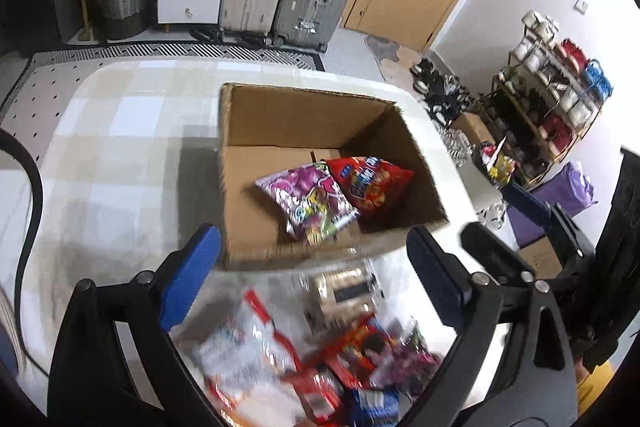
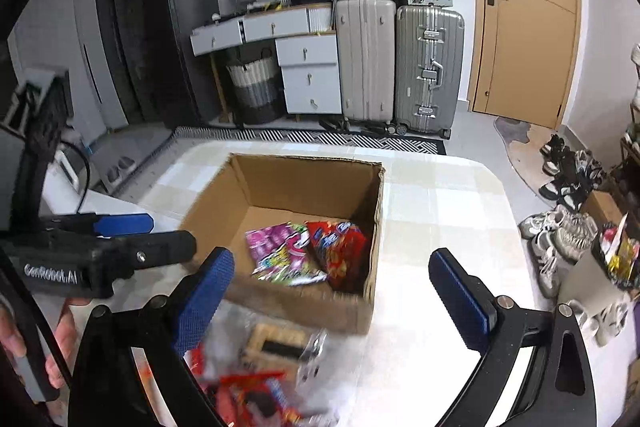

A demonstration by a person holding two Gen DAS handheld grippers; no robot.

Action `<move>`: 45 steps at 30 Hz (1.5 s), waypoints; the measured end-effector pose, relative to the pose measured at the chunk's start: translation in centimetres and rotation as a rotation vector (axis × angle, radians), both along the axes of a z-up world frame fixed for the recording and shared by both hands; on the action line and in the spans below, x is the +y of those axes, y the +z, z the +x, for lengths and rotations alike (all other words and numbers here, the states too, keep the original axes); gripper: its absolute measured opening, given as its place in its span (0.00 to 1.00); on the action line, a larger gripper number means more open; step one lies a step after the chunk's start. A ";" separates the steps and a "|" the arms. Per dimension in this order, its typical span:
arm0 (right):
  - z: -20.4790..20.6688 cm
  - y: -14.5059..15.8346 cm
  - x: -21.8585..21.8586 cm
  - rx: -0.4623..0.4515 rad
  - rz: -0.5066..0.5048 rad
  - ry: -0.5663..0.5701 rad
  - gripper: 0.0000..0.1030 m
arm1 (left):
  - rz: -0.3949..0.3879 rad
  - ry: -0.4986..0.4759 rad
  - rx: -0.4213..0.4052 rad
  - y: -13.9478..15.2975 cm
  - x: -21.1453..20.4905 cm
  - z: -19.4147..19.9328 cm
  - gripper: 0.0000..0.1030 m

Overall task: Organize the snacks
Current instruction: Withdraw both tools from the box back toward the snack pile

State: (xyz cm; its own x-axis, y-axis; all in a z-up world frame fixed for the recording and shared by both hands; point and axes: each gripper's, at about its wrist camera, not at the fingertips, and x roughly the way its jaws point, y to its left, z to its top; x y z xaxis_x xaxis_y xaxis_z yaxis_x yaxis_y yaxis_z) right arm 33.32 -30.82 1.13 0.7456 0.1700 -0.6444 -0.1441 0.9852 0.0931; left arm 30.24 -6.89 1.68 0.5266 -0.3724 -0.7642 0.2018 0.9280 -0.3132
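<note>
Snacks lie in two places. Seen from the left wrist, a purple packet (image 1: 310, 201) and a red packet (image 1: 370, 183) rest side by side on the floor of the open cardboard box (image 1: 280, 115), which stands on the checked table (image 1: 120, 147). The left gripper (image 1: 314, 277) has its blue fingers (image 1: 188, 277) spread wide with nothing between them, above a blurred pile of packets (image 1: 320, 359) just in front of the box.

From the right wrist, the right gripper (image 2: 332, 295) also has its fingers (image 2: 460, 297) spread and empty, above the same pile.

Brown cardboard box (image 1: 280, 131); pink-purple snack bag (image 1: 308, 203); red snack bag (image 1: 372, 183); pale checked tablecloth (image 1: 120, 131); black-and-white patterned rug (image 2: 360, 138).
</note>
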 end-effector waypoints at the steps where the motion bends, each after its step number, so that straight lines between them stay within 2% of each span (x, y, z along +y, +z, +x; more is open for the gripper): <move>1: -1.2 0.5 -0.3 -0.014 0.018 0.002 0.97 | -0.001 0.003 -0.011 0.6 0.4 -1.2 0.92; 4: -5.4 2.3 -0.8 -0.066 0.038 -0.010 0.99 | -0.017 0.025 -0.064 2.8 1.6 -5.3 0.99; 10: -13.4 4.9 -1.1 -0.145 0.048 -0.032 1.00 | -0.013 0.096 -0.179 6.6 3.7 -13.6 0.99; 13: -16.7 5.8 -0.2 -0.166 0.002 -0.038 1.00 | -0.030 0.103 -0.181 7.9 4.4 -17.1 0.99; 17: -21.0 6.7 0.8 -0.183 0.016 -0.018 1.00 | -0.016 0.103 -0.192 8.9 5.1 -22.1 0.99; 22: -25.0 6.8 2.2 -0.219 0.032 -0.012 1.00 | 0.074 0.092 -0.228 8.8 5.0 -28.1 0.99; 26: -28.3 5.6 3.4 -0.216 0.028 -0.003 1.00 | 0.089 0.094 -0.209 6.7 5.3 -31.3 0.99; 33: -30.0 0.7 5.0 -0.154 0.045 0.054 1.00 | 0.117 0.132 -0.219 2.1 6.0 -33.5 0.99; 41: -27.3 -6.1 7.3 0.018 0.096 0.092 1.00 | 0.105 0.190 -0.158 -3.4 8.3 -29.3 0.99; 45: -25.7 -7.9 7.7 0.078 0.149 0.109 1.00 | 0.082 0.193 -0.136 -5.3 9.4 -27.4 0.99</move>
